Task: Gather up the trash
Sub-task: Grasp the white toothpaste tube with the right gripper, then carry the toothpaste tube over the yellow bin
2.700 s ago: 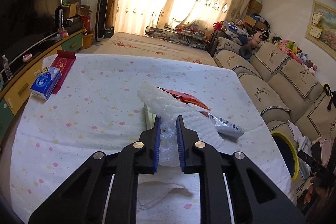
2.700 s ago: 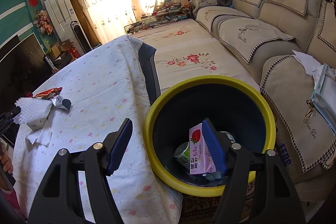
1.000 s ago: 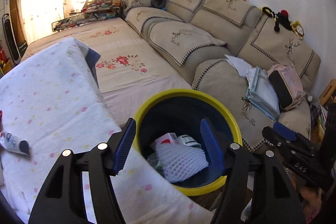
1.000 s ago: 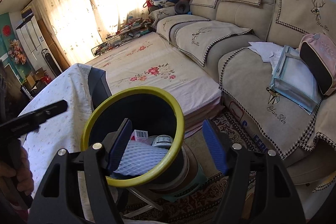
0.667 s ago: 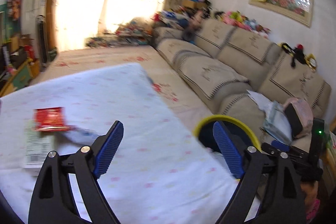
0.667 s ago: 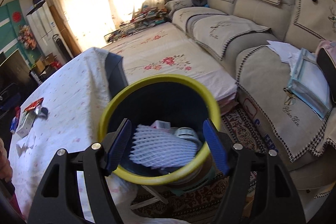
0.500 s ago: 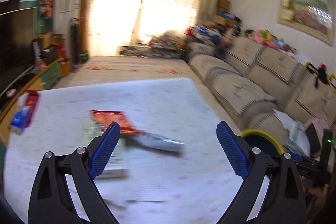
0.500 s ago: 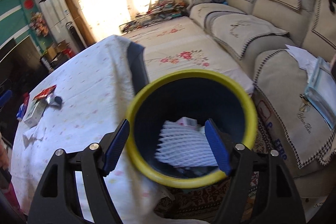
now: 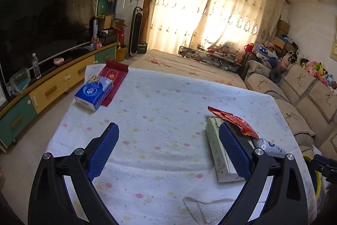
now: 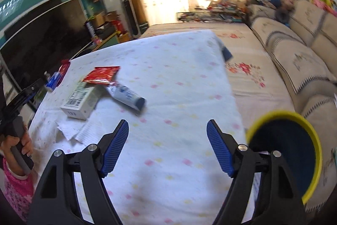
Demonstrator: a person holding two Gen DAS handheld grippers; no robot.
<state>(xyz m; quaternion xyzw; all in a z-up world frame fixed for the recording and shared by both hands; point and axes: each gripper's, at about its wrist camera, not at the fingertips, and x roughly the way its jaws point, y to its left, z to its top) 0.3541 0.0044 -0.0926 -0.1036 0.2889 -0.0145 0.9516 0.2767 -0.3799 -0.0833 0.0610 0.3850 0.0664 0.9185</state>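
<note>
A red wrapper [image 9: 233, 120] [image 10: 102, 74] lies on a pale green box [image 9: 217, 153] [image 10: 81, 101] beside a white tube [image 9: 268, 147] [image 10: 126, 96] and a white napkin [image 9: 212, 207] [image 10: 73, 130] on the table with a spotted cloth [image 9: 158, 111] [image 10: 168, 77]. My left gripper [image 9: 168, 149] is open and empty over the table, its right finger next to the box. My right gripper [image 10: 168, 147] is open and empty over the near cloth. The yellow-rimmed trash bin [image 10: 313, 147] stands at the table's right, its contents hidden.
A blue tissue pack [image 9: 93, 92] and a red pouch [image 9: 113, 77] lie at the table's far left. A TV unit [image 9: 42, 81] runs along the left. A sofa [image 10: 294, 60] stands to the right, behind the bin.
The left gripper dropped the white foam net into the bin, opened, and swung back over the table. The right gripper turned from the bin toward the trash on the table.
</note>
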